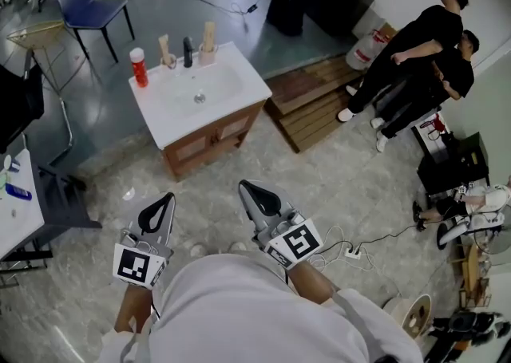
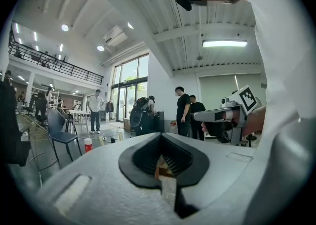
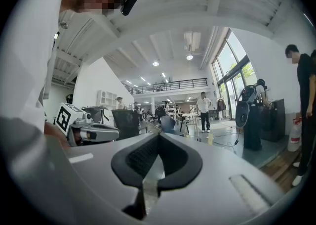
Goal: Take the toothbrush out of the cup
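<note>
White washbasin (image 1: 231,86) on a wood cabinet (image 1: 211,142) sits mid-floor in the head view, with open stone floor between it and me. Left tan cup (image 1: 168,59) and right tan cup (image 1: 207,53) flank the black tap (image 1: 188,52) on the back rim, and a red bottle (image 1: 139,67) stands at the left corner. Tan uprights stand in both cups; which one is the toothbrush I can't tell. Left gripper (image 1: 165,199) and right gripper (image 1: 246,187) point toward the basin, well apart from it. Wood pallet (image 1: 319,102) and two people (image 1: 419,58) crowd the right side; a table edge (image 1: 20,210) is cut off at left.

Left gripper view: jaws pressed together, nothing pinched. Red bottle is tiny beyond them, cups hard to make out, right gripper alongside.

Right gripper view: jaws pressed together, empty. Left gripper is beside it; I can't make out the basin here.
</note>
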Demonstrator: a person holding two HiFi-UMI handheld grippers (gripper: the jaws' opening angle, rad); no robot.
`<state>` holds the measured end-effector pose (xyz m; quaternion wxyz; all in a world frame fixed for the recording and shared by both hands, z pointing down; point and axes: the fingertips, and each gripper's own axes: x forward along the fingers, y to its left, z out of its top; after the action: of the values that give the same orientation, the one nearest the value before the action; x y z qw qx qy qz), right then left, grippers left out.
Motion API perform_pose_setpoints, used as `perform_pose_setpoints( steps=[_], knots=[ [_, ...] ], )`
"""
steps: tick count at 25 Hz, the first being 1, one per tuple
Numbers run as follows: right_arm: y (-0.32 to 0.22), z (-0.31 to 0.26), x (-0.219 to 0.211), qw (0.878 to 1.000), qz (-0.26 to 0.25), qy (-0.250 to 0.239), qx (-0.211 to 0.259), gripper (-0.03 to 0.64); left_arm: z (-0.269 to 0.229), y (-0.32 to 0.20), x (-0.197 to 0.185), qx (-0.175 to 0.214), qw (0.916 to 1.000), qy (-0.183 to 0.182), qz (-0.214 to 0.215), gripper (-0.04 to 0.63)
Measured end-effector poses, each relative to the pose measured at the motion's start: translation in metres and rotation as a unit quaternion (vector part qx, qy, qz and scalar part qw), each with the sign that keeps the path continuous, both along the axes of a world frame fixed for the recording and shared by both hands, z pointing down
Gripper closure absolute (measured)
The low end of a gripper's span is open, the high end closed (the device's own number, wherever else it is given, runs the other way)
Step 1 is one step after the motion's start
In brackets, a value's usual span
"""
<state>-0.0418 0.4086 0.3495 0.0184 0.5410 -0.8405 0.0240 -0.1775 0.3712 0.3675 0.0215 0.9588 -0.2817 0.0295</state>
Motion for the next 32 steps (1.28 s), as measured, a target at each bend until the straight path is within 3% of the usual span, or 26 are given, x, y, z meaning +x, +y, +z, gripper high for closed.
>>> perform_pose_setpoints(
  steps=[13, 32],
  knots=[
    [-0.029, 0.007, 0.002, 1.0, -0.004, -0.009, -0.002, 0.615, 0.004, -0.029, 0.008, -0.002, 1.0, -0.005, 0.006, 0.592],
    [-0.14, 0.02, 0.104, 0.998, -0.063, -0.025, -0.008, 0.615, -0.003, -0.143, 0.11, 0.007, 0.9981, -0.018, -0.058, 0.592]
  ],
)
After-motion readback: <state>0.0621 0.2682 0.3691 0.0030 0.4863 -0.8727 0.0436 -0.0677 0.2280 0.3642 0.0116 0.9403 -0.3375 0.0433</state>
